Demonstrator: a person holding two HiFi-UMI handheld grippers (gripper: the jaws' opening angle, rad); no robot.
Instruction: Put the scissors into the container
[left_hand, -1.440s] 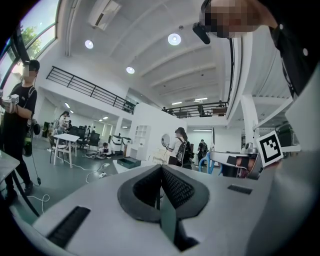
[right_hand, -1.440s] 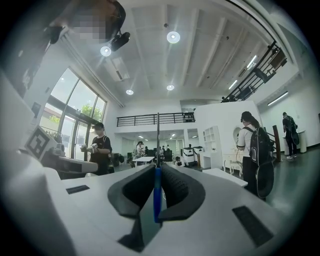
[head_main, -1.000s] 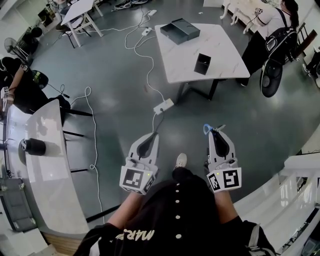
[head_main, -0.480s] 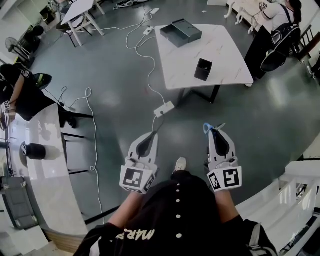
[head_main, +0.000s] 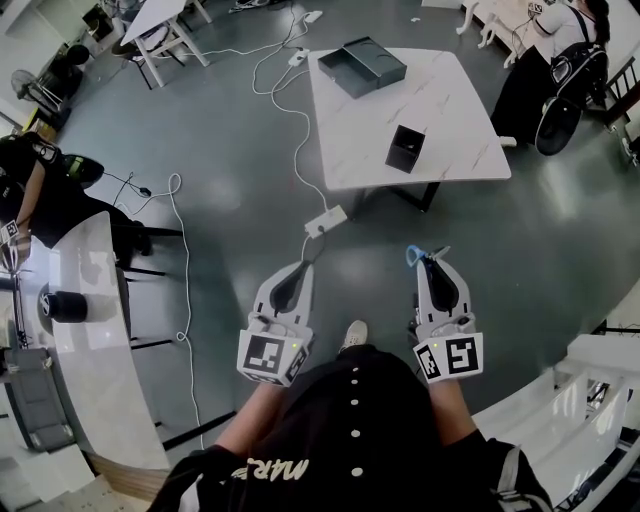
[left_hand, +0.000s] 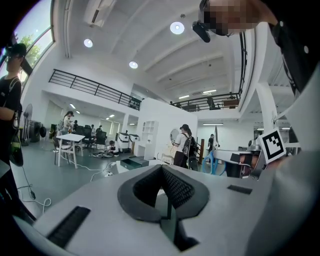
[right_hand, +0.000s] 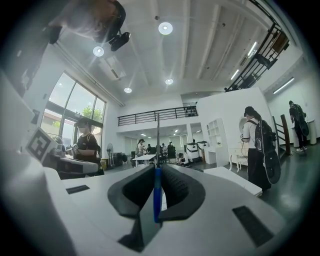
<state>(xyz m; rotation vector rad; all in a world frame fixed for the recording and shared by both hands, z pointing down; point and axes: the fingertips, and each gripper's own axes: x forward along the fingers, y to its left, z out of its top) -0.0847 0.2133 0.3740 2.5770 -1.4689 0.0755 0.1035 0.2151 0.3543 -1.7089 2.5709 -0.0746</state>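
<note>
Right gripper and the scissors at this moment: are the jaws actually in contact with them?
Touching. The right gripper view shows the right gripper closed on the scissors, which sit edge-on, pinched between both pads with no gap.

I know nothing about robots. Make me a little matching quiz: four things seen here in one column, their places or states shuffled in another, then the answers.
1. scissors
2. black container
3. power strip
4. left gripper

A. on the floor
B. on the white table
C. jaws together, nothing between them
D. clamped in the right gripper

Pairs: 1-D, 2-B, 3-A, 4-C
</note>
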